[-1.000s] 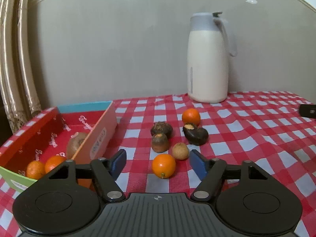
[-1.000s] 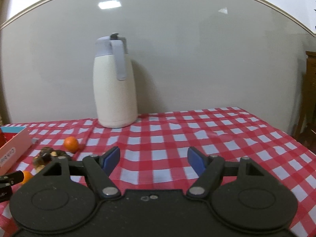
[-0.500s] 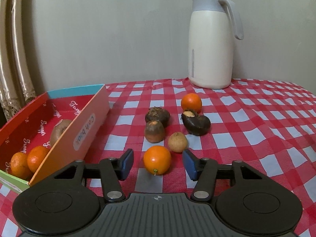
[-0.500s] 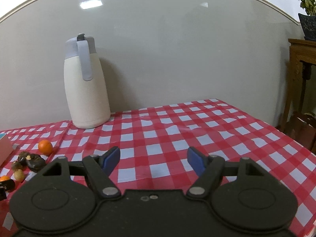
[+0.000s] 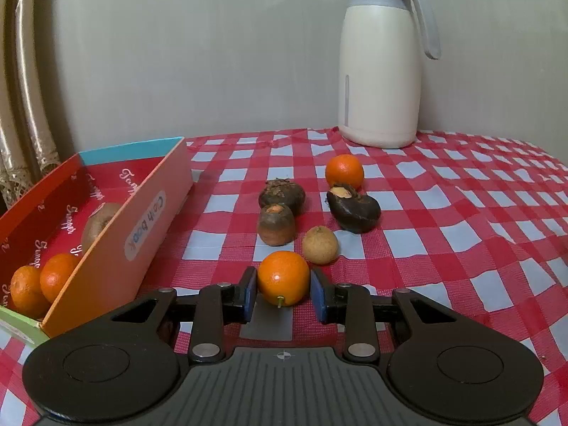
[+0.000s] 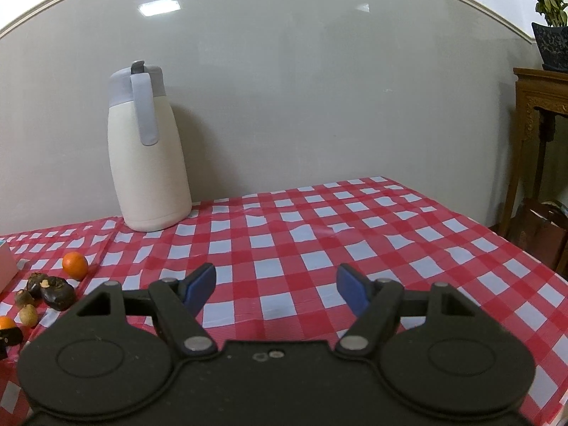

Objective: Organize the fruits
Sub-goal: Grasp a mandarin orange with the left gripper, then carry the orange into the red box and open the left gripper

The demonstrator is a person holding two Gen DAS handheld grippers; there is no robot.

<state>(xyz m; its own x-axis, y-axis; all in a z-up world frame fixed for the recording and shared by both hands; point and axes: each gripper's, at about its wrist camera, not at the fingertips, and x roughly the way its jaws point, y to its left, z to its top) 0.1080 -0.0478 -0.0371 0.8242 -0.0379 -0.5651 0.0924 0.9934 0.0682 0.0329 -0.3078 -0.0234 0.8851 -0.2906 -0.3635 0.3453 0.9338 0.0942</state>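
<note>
Seen from the left wrist camera, the left tongs sit low in the centre of the frame with their blue pads on either side of a small orange resting on the red-and-white checked tabletop. The pads are narrowed around the fruit, close to its sides; whether they actually press it cannot be told.

Just above the orange in the frame lie a pale tan fruit, two brown fruits, a dark shrivelled fruit and a second orange. At the left edge stands an open cardboard box that already holds two oranges and a brown fruit. A cream thermos jug stands at the upper right, against the wall.

From the right wrist camera, the right tongs hover spread wide and holding nothing above bare cloth in the lower centre of the frame, well apart from the fruit at the far left.

The risk here lies in the round, smooth skin: if the pads close off-centre or too low, the orange may squirt forward into the tan fruit just beyond it and scatter the cluster. A loose grip could also drop it before it clears the wall of the box.
</note>
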